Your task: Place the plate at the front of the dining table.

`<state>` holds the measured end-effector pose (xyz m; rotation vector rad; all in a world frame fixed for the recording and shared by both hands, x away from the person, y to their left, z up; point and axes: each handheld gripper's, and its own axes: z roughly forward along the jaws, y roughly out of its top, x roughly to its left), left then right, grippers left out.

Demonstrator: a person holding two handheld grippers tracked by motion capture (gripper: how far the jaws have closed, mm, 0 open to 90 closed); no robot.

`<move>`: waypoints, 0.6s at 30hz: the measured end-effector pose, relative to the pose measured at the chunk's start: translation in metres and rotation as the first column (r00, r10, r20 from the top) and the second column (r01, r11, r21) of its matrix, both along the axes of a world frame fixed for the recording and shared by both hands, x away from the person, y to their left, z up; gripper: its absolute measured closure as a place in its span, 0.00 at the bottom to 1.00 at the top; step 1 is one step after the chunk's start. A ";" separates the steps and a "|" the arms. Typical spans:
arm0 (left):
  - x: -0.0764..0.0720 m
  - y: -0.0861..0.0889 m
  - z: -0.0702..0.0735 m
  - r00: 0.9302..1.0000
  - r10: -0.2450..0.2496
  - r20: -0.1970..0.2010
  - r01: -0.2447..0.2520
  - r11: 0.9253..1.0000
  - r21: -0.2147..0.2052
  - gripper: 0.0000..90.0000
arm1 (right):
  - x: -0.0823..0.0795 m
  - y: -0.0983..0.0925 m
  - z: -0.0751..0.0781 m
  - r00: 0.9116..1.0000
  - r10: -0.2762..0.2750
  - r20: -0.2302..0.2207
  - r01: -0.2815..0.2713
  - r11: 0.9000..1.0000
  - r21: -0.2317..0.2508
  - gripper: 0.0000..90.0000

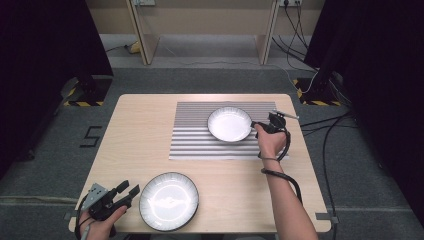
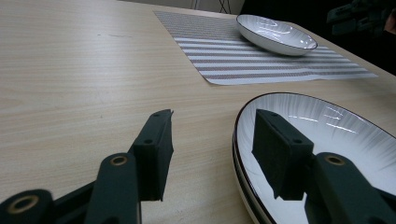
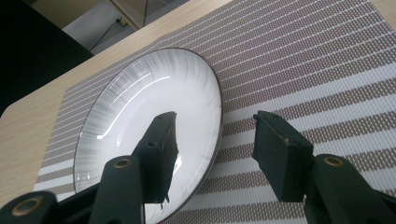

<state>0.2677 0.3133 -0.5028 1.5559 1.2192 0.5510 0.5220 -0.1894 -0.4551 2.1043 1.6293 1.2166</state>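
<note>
Left tool (image 1: 127, 190): held at the near left corner of the wooden surface (image 1: 140, 130), jaws spread, nothing between them. In the left gripper view one jaw sits over the bare wood and the other over the rim of the near plate (image 1: 169, 201), straddling its edge without closing. This near plate lies flat on the wood, close to the front edge. Further right, the striped placemat (image 1: 195, 145) carries a second plate (image 1: 229, 124). Right tool (image 1: 256, 124): at that plate's right rim, jaws spread, one over the plate and one over the mat.
</note>
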 end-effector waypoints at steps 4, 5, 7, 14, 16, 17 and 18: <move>-0.001 -0.001 0.000 1.000 0.000 0.000 0.000 1.000 0.000 0.53 | -0.011 0.002 0.006 1.000 0.019 0.008 -0.019 1.000 -0.007 0.54; 0.000 -0.001 0.000 1.000 -0.001 -0.001 0.001 1.000 0.000 0.53 | -0.013 0.002 0.006 1.000 0.027 0.009 -0.027 1.000 -0.007 0.54; 0.000 -0.001 0.000 1.000 -0.002 -0.001 0.002 1.000 0.000 0.53 | -0.015 0.002 0.006 0.999 0.035 0.006 -0.035 0.999 -0.007 0.54; 0.000 -0.002 -0.001 1.000 0.004 -0.005 -0.004 1.000 0.002 0.53 | -0.023 0.004 0.008 0.997 0.073 -0.011 -0.073 0.997 -0.005 0.53; 0.000 -0.002 -0.001 1.000 0.001 -0.003 -0.001 1.000 0.002 0.53 | -0.027 0.005 0.007 0.996 0.084 -0.013 -0.084 0.996 0.000 0.53; 0.000 -0.003 -0.001 1.000 0.002 -0.004 -0.002 1.000 0.000 0.53 | -0.029 0.006 0.007 0.996 0.091 -0.019 -0.091 0.996 0.018 0.53; 0.000 -0.003 -0.001 1.000 0.002 -0.004 -0.002 1.000 0.000 0.53 | -0.029 0.006 0.007 0.996 0.091 -0.019 -0.091 0.996 0.018 0.53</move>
